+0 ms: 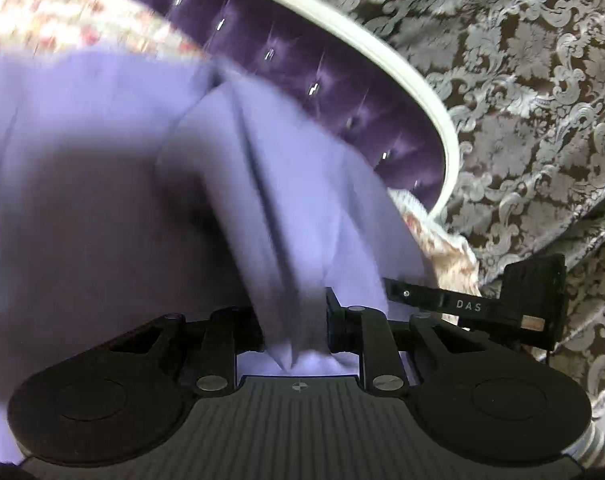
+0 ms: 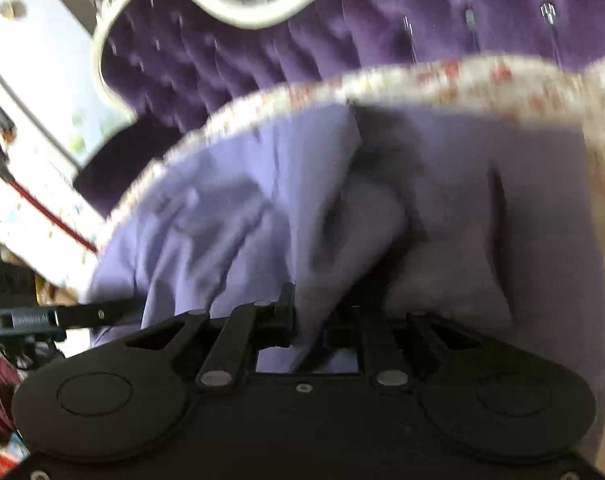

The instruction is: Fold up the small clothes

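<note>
While the left tongs [image 1: 294,332] and right tongs [image 2: 308,328] each pinch a bunched edge of the lavender garment [image 1: 102,160] lying on the floral bedspread [image 1: 42,24] near the tufted purple headboard [image 1: 302,60], keeping both corners level and taut should give a clean fold.

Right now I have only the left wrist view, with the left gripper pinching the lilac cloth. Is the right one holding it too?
Observer: Yes. The right gripper is shut on a fold of the cloth.
Operator: Anything off the bed on that side?
Observer: A white panel with a round knob, left of the headboard.
Operator: Any cables nearby?
Observer: A red cord runs below that panel, clear of the cloth.
</note>
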### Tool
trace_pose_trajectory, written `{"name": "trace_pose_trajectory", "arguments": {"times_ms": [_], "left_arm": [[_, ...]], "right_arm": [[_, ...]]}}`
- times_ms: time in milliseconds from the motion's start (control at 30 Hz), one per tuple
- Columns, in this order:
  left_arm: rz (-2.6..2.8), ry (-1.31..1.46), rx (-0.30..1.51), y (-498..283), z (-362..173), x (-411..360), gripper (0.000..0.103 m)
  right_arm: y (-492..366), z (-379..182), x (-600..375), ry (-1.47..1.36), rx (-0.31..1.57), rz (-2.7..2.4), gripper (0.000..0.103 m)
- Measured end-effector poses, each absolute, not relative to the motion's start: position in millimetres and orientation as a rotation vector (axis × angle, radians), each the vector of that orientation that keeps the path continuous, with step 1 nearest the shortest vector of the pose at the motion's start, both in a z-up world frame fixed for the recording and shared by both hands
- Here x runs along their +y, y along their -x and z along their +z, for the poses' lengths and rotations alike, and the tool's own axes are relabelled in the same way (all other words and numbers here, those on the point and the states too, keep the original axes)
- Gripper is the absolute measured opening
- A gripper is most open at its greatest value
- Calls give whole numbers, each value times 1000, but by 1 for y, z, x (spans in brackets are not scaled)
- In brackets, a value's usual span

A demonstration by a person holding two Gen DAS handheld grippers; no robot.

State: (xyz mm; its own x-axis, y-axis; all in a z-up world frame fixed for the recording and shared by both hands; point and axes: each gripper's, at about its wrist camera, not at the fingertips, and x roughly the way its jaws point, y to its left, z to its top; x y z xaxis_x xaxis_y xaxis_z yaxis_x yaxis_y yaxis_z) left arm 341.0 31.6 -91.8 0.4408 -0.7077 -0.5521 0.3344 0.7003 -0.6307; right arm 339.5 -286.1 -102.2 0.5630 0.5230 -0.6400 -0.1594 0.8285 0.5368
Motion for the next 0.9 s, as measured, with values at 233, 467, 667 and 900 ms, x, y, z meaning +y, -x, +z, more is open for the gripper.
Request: {"name": "trace_pose_trajectory", "arguments": {"times_ms": [233,467,667,900], "left_arm": [[-632,432,859,-330,-81,35,23],[-549,296,715,-295,-51,42,52],[-462,109,553,-289,-12,21,79],[-398,59,533,-321,-11,-24,84]], "right_arm": [[-327,-89,-296,-524,859,335,39],[-314,-44,-282,-360,674,216,66],[-325,-33,-248,-221,597,194,75],[-340,-45,-210,-150,570,216,80]]}}
